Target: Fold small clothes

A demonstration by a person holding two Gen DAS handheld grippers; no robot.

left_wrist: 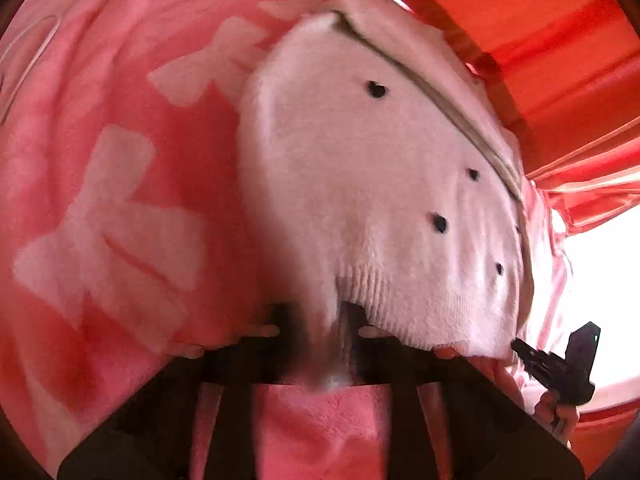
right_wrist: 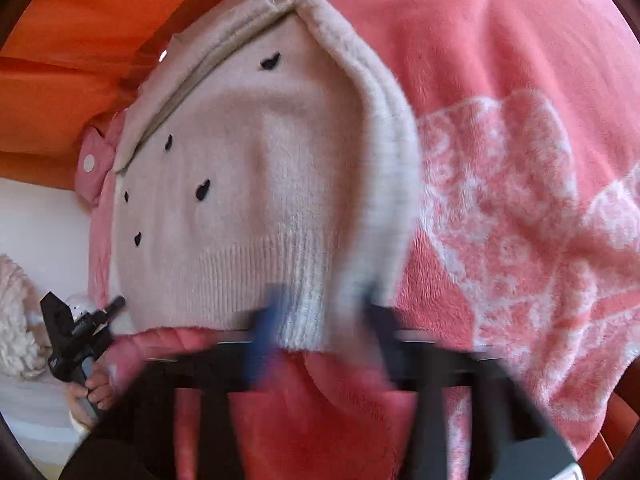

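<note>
A small pale pink knit sweater (left_wrist: pixel 360 184) with black heart dots lies on a pink blanket (left_wrist: pixel 120 200); it also shows in the right wrist view (right_wrist: pixel 256 184). My left gripper (left_wrist: pixel 324 320) is shut on the sweater's ribbed hem at its near corner. My right gripper (right_wrist: pixel 324 312) straddles the ribbed hem (right_wrist: pixel 304 280) at the other near corner, its blurred fingers apart. Each gripper shows in the other's view: the right gripper (left_wrist: pixel 532 356) at the hem's right end, the left gripper (right_wrist: pixel 108 308) at its left end.
The blanket (right_wrist: pixel 520 200) carries white bow patterns. Orange-red fabric (left_wrist: pixel 560 40) lies behind the sweater. A pink garment with a snap button (right_wrist: pixel 90 162) lies under the sweater's far side. A white fluffy item (right_wrist: pixel 16 312) sits at left.
</note>
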